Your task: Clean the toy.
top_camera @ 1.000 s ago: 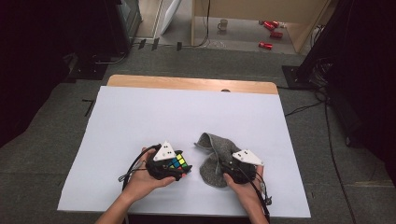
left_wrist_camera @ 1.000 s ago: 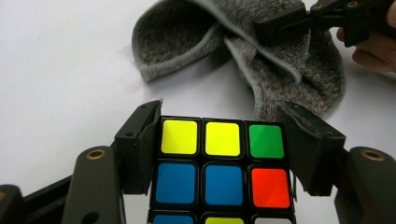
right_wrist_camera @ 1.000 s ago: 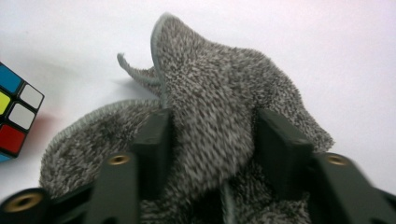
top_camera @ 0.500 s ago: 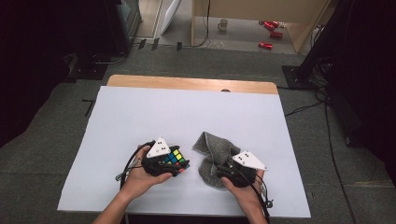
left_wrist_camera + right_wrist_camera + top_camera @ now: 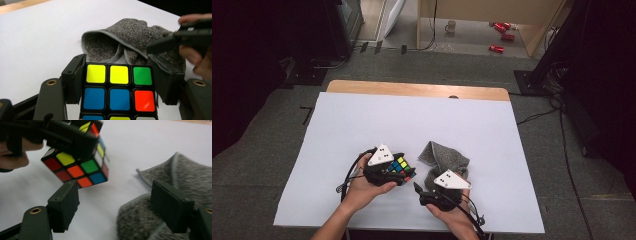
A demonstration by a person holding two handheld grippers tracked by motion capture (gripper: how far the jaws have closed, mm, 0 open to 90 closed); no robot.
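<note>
Left tool clenches the cube just above the surface, presenting it for wiping. At its 3 o'clock, the right tool, jaws just widened and released, faces the cloth.

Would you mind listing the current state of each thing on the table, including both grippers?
Puzzle cube: scrambled, clamped between the left gripper's jaws, lifted off the sheet.
Left gripper: shut on the cube.
Grey cloth: crumpled, lying loose on the white sheet, held by nothing.
Right gripper: open, jaws have just been opening, nothing pressed between them, at the cloth's edge.
</note>
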